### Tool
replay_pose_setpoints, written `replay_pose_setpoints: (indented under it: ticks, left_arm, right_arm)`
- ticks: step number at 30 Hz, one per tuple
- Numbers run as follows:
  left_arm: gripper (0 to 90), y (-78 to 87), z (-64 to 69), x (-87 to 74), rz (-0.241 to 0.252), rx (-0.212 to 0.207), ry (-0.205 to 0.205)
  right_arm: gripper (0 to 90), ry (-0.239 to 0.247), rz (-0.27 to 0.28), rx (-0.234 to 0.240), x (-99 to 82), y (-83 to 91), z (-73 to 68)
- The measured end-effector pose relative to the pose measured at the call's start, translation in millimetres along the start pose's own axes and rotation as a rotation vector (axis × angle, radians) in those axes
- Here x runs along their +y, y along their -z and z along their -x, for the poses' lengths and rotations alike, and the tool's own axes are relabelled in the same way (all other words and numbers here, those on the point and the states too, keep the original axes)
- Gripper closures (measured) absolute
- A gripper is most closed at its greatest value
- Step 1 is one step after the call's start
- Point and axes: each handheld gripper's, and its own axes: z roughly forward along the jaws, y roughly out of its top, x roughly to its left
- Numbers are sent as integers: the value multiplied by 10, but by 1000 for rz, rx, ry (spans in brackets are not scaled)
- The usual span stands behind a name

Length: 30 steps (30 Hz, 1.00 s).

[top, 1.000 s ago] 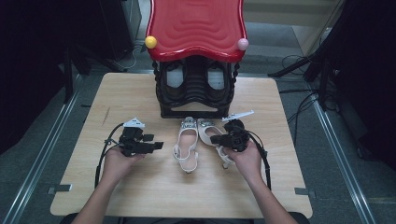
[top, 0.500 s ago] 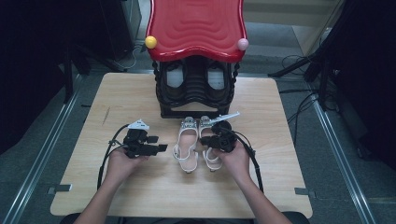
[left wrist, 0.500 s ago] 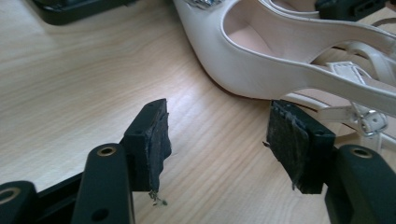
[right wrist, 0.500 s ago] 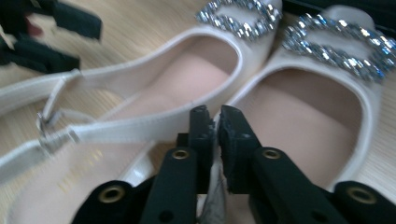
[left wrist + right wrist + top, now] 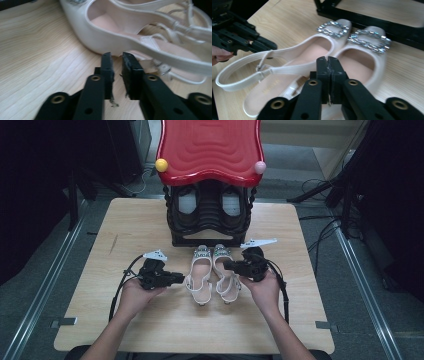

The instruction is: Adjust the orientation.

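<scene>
Jaws of the right gripper (image 5: 328, 60) are pinched together, apparently on the side wall of the right shoe (image 5: 226, 275); the left gripper (image 5: 117, 56) has just been closing, its jaws a slit apart at the outer side of the left shoe (image 5: 200, 279), nothing between them. Both pale slingbacks lie side by side on the table (image 5: 150, 225), toes toward the rack (image 5: 210, 215). They look light and soft, with floppy straps, so the firmer rim seems the safer hold. Dark shoes (image 5: 187, 202) fill the rack.
</scene>
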Motion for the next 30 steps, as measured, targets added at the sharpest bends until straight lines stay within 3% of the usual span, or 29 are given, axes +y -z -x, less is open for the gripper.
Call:
replay_pose_setpoints:
  ticks: [6,13,19,24,30]
  left_arm:
    - [853,-79,-20,38,-26,-6,9]
    - [843,-161,-80,66,-37,-12,37]
    - [843,-212,-92,105,-38,-21,35]
    - [843,-234,-97,116,-41,-31,38]
    - [850,-272,-60,112,-35,-42,41]
  right_arm:
    - [900,-40,6,-42,-102,129,195]
    - [900,-80,-36,-85,-232,96,349]
    - [900,-84,-64,-111,-304,67,372]
    - [900,-70,-97,-101,-344,-41,345]
    - [900,-71,-84,-92,-349,-65,337]
